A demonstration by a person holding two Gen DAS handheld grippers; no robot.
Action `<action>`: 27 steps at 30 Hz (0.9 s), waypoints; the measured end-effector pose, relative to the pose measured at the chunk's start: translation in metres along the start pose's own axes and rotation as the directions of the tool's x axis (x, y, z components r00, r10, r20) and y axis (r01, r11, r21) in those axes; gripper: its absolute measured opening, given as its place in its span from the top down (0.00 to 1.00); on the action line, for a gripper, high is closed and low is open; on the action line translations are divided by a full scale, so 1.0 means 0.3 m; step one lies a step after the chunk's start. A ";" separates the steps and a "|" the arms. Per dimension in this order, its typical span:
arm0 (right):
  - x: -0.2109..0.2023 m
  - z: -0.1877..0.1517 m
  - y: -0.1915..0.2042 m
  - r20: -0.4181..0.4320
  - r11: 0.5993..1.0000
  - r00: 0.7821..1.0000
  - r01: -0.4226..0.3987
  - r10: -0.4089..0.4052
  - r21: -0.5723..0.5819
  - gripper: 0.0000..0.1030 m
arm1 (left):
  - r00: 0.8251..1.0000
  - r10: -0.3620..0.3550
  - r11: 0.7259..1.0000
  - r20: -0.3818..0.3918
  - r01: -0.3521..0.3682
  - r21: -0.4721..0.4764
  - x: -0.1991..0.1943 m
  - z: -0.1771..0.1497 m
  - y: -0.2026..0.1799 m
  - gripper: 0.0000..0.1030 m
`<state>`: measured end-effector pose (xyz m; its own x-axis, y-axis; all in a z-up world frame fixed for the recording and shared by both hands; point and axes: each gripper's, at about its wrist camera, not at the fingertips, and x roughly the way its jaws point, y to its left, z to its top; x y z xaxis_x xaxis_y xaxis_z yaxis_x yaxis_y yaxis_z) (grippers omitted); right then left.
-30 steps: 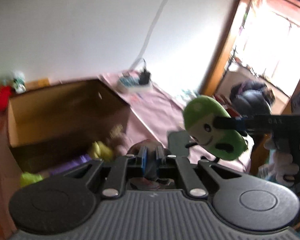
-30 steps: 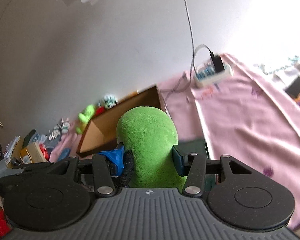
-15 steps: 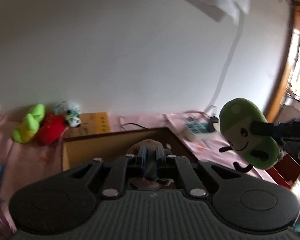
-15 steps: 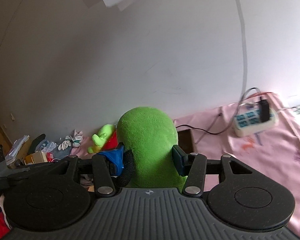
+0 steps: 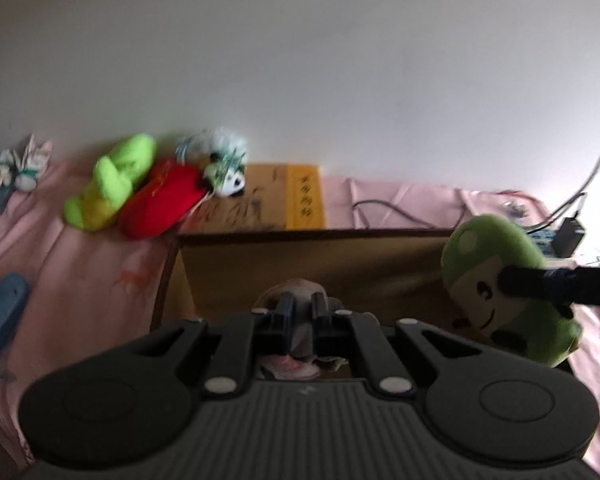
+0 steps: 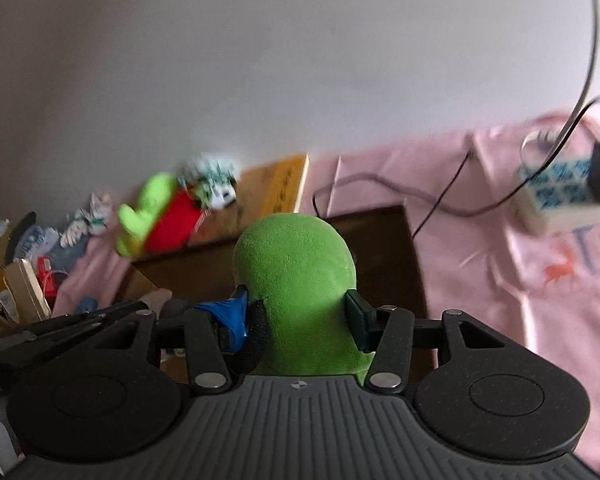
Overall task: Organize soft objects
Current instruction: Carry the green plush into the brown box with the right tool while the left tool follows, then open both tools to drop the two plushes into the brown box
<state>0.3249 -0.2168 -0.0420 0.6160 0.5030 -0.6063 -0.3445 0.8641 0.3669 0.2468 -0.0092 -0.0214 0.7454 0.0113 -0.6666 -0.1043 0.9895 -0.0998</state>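
Now the right gripper (image 6: 296,312) is squeezing the green plush (image 6: 296,280) over the cardboard box (image 5: 300,256), while the left gripper (image 5: 300,322) is pinching a pale pinkish toy (image 5: 292,292) nearly shut. Best to lower both inside the rim before releasing.

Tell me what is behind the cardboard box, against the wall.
Behind the cardboard box lie a red plush, a lime-green plush and a small panda toy on its folded-back flap. The box hides anything lower.
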 end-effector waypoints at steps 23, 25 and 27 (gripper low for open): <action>0.228 0.033 -0.041 -0.186 0.986 0.971 -0.134 0.150 0.095 0.57 | 0.996 0.091 0.990 -0.007 -0.091 -0.106 0.064 0.005 0.023 0.33; 0.220 0.029 -0.011 -0.154 0.999 0.987 -0.039 0.041 0.018 0.57 | 0.996 0.086 0.991 0.012 -0.084 -0.106 0.039 0.002 0.013 0.33; 0.193 0.028 -0.001 -0.104 0.999 0.994 -0.037 0.037 0.002 0.57 | 0.996 0.084 0.991 0.031 -0.080 -0.104 0.012 -0.001 0.005 0.33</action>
<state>0.3665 -0.1882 -0.0713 0.5260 0.5334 -0.6624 -0.3656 0.8450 0.3902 0.2491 -0.0077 -0.0242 0.7538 0.0985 -0.6497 -0.2317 0.9650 -0.1225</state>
